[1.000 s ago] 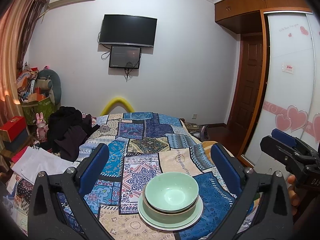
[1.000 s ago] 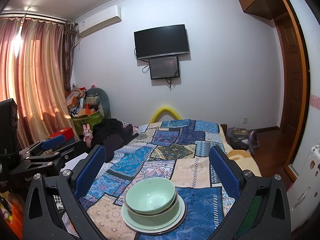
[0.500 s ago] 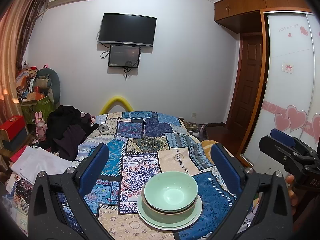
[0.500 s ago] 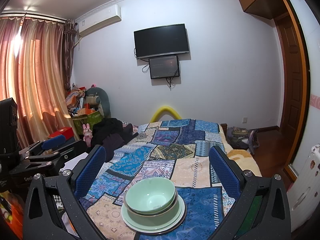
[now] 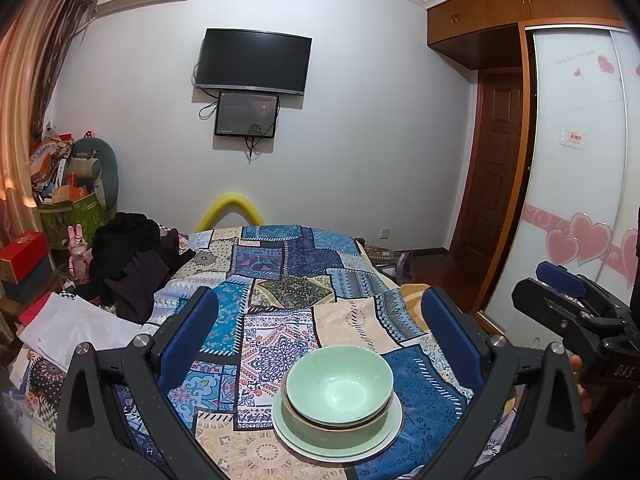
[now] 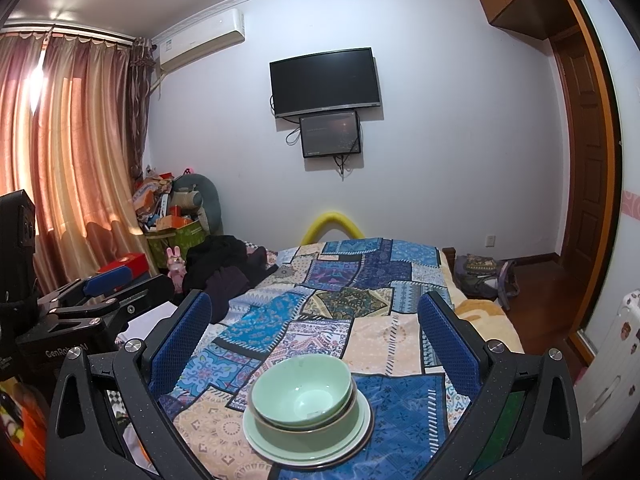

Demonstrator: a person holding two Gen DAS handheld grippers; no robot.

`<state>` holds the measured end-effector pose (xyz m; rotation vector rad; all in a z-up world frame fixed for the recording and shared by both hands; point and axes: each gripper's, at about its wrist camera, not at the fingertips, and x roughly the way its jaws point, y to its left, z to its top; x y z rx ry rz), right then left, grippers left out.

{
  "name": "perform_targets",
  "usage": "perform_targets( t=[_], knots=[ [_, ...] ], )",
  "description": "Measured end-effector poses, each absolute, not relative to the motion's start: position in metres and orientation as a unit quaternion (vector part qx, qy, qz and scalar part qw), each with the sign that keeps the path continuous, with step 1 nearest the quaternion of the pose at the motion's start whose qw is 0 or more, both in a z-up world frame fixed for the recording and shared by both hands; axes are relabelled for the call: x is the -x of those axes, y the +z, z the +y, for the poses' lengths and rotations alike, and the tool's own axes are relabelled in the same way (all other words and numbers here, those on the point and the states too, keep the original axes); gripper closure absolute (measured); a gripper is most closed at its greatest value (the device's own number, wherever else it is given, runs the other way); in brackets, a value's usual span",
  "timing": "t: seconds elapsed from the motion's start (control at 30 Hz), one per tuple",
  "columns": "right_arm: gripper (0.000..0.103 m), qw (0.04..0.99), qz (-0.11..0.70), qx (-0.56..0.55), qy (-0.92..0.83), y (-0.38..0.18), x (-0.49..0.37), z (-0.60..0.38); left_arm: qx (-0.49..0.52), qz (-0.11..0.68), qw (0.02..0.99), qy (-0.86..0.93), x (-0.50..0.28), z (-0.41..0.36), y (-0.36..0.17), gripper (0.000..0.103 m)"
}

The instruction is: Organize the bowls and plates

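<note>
A: What lies around the stack?
B: A patchwork quilt [image 5: 320,292] covers the bed; dark clothes [image 5: 132,260] are heaped at its left side, well apart from the dishes. A television [image 6: 324,80] hangs on the far wall. Nothing stands between either tool and the stack

A: And the tools?
B: The left tool [image 5: 320,340] is spread wide and holds nothing, its blue pads [image 5: 188,336] flanking the stack without touching. The right tool [image 6: 314,340] is equally wide and empty

A: The dishes?
B: Two glossy pale green bowls [image 5: 340,388] sit nested on stacked round plates [image 5: 384,428], near the bed's front edge
</note>
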<state>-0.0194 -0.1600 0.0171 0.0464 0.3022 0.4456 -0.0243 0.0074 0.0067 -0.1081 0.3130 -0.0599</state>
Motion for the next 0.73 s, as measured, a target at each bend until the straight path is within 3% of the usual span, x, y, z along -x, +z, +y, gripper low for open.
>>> perform_targets(
  t=[0.73],
  knots=[
    [0.0, 0.962, 0.159, -0.018, 0.223, 0.0126, 0.0106, -0.1599, 0.06, 0.167, 0.983, -0.04, 0.0187, 0.0079, 0.0034, 0.0]
  ],
)
